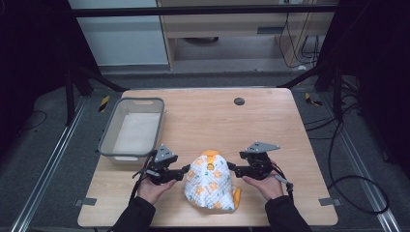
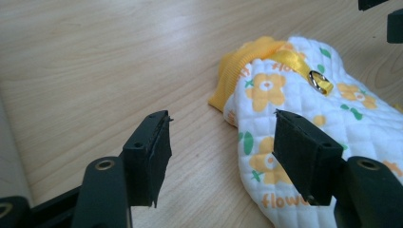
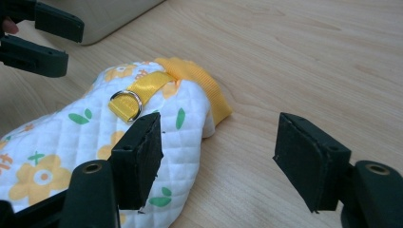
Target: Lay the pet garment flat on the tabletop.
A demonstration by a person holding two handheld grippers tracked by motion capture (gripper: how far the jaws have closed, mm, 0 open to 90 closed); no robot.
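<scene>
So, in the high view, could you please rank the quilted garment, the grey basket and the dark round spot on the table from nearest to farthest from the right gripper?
From the right gripper:
1. Quilted garment, right beside its jaws, toward the table's middle.
2. Dark round spot, on the table's far edge, straight ahead.
3. Grey basket, across the table at the left, beyond the left gripper.

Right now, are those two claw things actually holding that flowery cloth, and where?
Nothing is held. The left gripper and right gripper both stand open beside the quilted garment, one on each side.
</scene>
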